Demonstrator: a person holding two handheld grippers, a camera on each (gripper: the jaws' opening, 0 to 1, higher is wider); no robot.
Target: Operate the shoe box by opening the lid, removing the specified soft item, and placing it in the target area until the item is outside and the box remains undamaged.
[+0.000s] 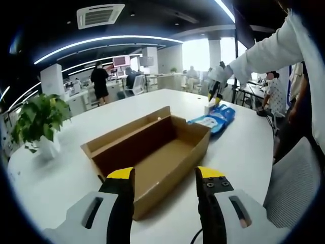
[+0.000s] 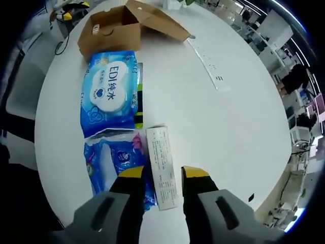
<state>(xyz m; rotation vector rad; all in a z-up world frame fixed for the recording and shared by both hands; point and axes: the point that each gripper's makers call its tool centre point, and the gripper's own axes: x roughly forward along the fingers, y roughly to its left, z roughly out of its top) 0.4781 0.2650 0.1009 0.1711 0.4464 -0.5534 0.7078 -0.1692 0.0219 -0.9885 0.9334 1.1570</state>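
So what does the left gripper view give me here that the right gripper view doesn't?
Left gripper view: the inside of the open cardboard box, apparently empty, a potted plant and the right gripper far across the table.

Right gripper view: the print on the large blue wipes pack, a smaller blue pack and a narrow white carton between the open jaws.

Shared: box, blue packs, white table.

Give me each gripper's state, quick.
Left gripper: open, holding nothing, at the cardboard box.
Right gripper: open, holding nothing, above the white pack.
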